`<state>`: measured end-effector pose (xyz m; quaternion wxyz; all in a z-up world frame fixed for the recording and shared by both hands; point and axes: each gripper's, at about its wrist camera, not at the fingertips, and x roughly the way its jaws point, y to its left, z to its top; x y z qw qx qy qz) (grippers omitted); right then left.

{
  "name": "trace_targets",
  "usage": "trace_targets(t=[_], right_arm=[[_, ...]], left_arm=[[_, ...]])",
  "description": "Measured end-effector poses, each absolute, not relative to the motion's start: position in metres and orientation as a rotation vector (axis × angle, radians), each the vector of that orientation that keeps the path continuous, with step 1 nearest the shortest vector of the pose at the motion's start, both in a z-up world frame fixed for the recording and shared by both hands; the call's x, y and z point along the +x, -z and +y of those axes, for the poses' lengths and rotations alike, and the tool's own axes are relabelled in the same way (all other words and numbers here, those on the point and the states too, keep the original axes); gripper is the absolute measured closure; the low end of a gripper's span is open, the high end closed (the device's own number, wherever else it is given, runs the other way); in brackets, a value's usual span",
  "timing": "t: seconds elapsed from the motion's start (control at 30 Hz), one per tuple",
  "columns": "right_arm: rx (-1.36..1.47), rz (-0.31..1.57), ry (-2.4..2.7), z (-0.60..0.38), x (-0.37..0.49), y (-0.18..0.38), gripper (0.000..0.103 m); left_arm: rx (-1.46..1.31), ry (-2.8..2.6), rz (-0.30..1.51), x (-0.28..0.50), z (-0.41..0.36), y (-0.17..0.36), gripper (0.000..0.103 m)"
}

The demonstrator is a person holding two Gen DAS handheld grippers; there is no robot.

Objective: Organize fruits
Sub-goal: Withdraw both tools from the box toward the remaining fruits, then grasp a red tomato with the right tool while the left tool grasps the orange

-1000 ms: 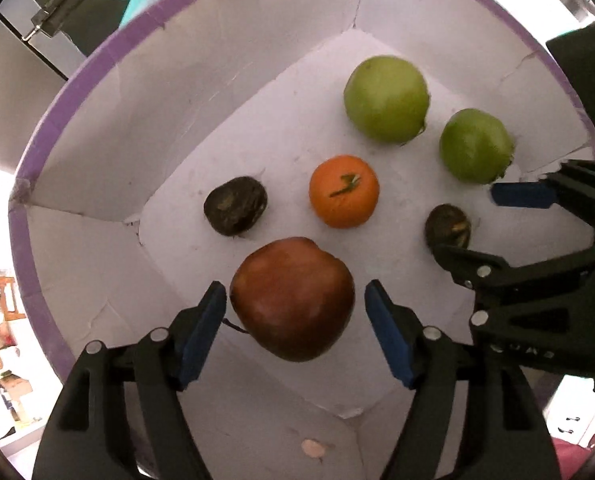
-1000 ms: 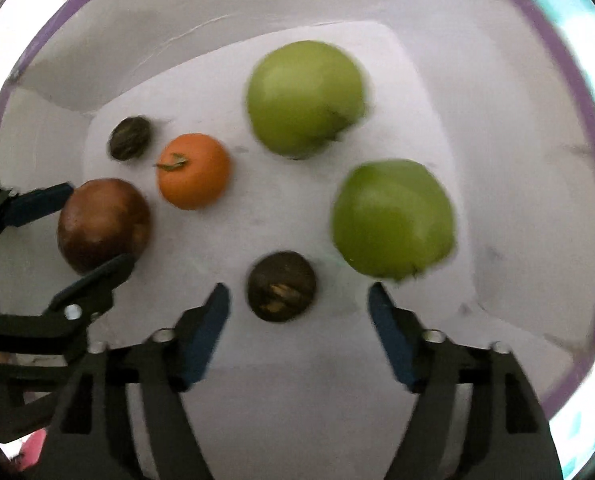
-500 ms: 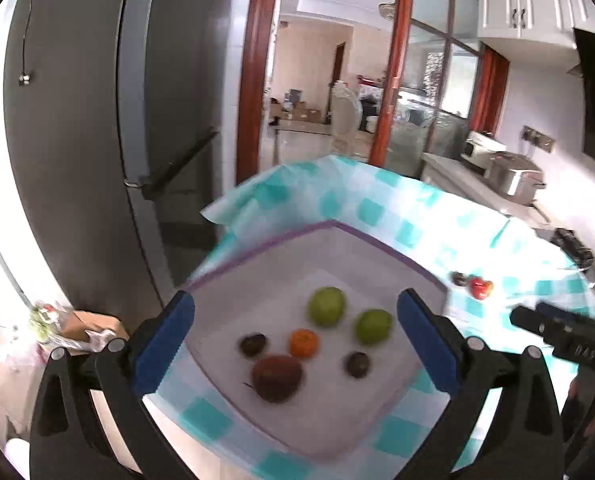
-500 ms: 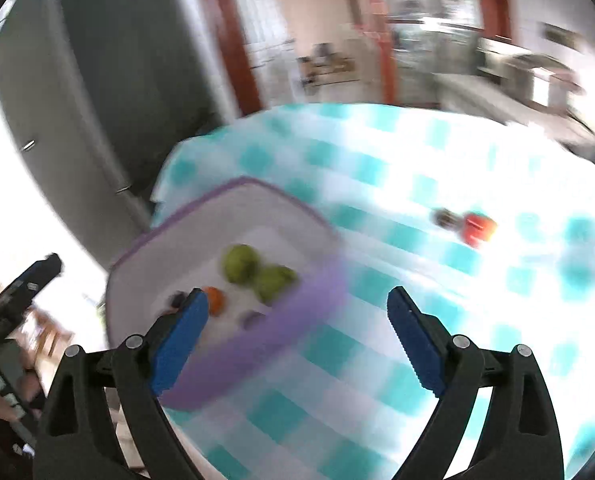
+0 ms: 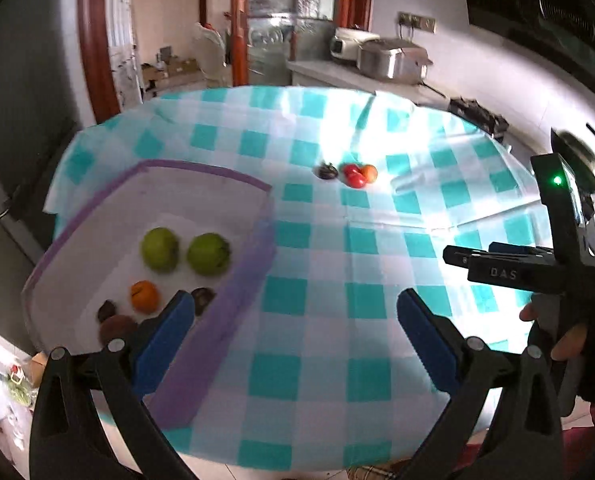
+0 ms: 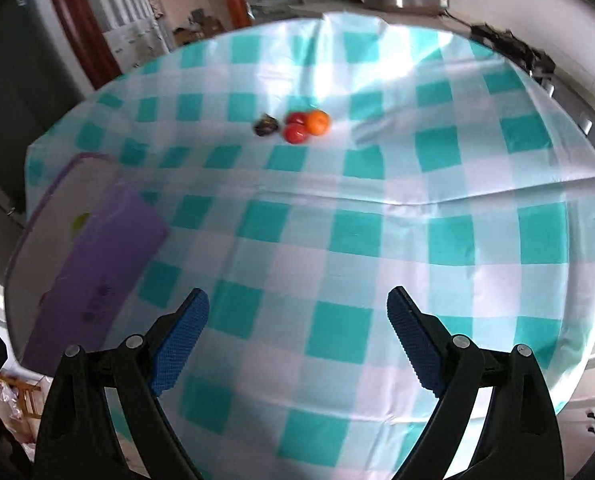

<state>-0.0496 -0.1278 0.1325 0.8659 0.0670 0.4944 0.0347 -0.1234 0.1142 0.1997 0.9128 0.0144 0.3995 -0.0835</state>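
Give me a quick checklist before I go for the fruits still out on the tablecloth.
1. Left gripper open, empty: ok.
2. Right gripper open, empty: ok.
3. Loose fruits in view, dark fruit, two red fruits, orange one: ok.
4. Tablecloth bare between right gripper and cluster: ok.
5. Cluster fruits spaced for a single pick: not ok, they touch.
6. Room left in purple bin: ok.

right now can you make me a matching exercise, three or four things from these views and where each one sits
Things:
1. two green fruits
2. red fruits
3. right gripper
4. metal pot

Places:
A. open above the checked cloth, holding nothing
B. on the far counter
C. inside the purple-rimmed bin
D. loose on the cloth, mid-table

Pairs: 1-C, 2-D, 3-A, 4-B
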Motion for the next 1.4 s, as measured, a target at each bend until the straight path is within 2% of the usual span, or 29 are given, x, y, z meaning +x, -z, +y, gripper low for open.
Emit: trace_targets(t=[0.33,0.67,0.77,0.9,0.97,1.13,1.23,1.4], right_arm=[[0.162,1.097,-0.079,-0.178,0.005,-0.099,0.015],[0.124,1.142,-0.154,-0.169,0.071,-0.059,0.015],[0.108,1.141,-0.172,-0.158,0.095,-0.05,0.015],[0.076,1.113,-0.19,-0.144,0.124,-0.043,0.016],[0.068,1.082,-0.196,-0.137,0.139,-0.042,0.018],[0.063,1.042,-0.185,-0.124,0.166,-0.035,0.034],[0.078,1.023,-0.184,-0.117,0.178,-0.033,0.04],[0.043,0.987,-0.202,-0.101,0.187,-0.029,0.047]], left_arm=[[0.047,0.226,1.0,-0.043,0.042,-0.145,0.001],[0.076,0.172,1.171,0.027,0.01,-0.069,0.001],[0.086,0.144,1.173,0.042,0.01,-0.055,0.001],[0.118,0.105,1.08,0.054,0.013,-0.043,0.002],[0.131,0.096,1.044,0.058,0.013,-0.04,0.002],[0.142,0.07,1.008,0.067,0.017,-0.02,0.005],[0.109,0.078,0.947,0.059,0.025,-0.012,0.003],[0.079,0.096,0.962,0.063,0.028,-0.009,0.001]])
